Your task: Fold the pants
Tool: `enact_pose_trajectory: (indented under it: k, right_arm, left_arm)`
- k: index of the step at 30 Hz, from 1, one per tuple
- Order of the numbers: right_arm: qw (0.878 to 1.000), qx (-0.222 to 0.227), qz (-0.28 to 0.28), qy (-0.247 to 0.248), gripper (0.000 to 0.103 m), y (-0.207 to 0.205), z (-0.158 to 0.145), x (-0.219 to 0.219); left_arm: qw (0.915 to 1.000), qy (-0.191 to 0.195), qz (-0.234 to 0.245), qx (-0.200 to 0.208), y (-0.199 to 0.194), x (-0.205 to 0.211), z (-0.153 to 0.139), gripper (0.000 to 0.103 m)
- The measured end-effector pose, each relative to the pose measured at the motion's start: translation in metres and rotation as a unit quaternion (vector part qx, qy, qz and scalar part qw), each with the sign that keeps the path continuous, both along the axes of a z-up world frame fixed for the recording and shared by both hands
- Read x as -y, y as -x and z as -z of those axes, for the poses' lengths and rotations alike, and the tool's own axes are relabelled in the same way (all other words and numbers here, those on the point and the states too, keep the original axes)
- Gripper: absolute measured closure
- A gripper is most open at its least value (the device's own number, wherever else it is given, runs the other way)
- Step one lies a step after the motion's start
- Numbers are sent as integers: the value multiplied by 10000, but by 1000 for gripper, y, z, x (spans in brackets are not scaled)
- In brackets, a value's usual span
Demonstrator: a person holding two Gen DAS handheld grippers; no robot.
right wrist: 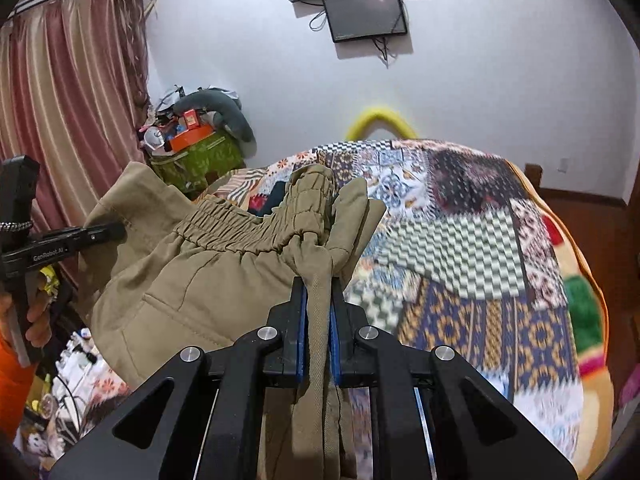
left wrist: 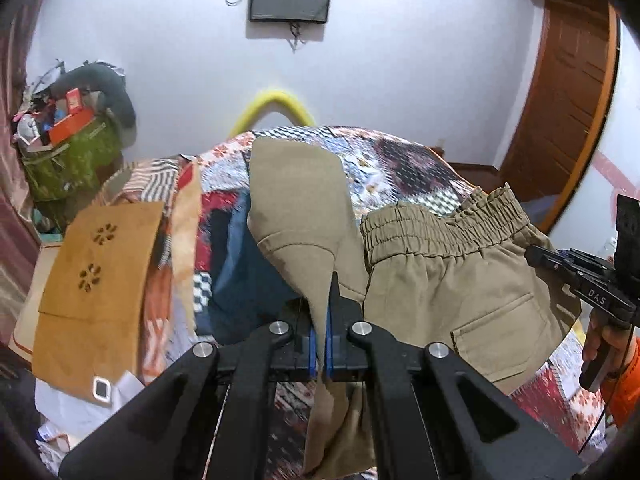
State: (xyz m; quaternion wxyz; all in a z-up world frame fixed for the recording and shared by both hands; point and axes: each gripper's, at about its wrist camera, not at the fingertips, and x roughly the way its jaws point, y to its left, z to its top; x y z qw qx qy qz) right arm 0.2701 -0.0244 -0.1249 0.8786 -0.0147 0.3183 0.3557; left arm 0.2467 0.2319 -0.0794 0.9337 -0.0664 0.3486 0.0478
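One garment: khaki pants (left wrist: 460, 280), elastic waistband bunched, lifted over the patchwork quilt (right wrist: 460, 240).
Left gripper (left wrist: 320, 344): my fingers clamped on a thin fold of fabric.
Right gripper (right wrist: 318, 344): pinched tight on a bunched waistband end.
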Motion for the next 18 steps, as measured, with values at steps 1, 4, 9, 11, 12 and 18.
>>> enact_pose_trajectory:
  k: [1, 4, 9, 11, 12, 18]
  right_arm:
    - [10000, 8, -13, 11, 95, -6, 1, -7]
    - [10000, 31, -35, 31, 95, -25, 5, -26]
    - [9999, -7, -31, 104, 95, -56, 25, -62]
    - [9999, -54, -33, 151, 95, -67, 35, -74]
    - [9998, -80, -24, 169, 95, -73, 41, -81]
    - [9984, -424, 79, 360, 95, -98, 85, -114]
  left_arm:
    - [10000, -30, -48, -4, -6, -5, 1, 101]
    - [9997, -112, -194, -45, -25, -23, 7, 101]
    - [9987, -164, -450, -160, -56, -52, 30, 101]
    - [9979, -171, -588, -214, -70, -64, 43, 101]
    - [9977, -137, -629, -208, -75, -68, 49, 101]
    - [9948, -169, -882, -491, -110, -88, 97, 101]
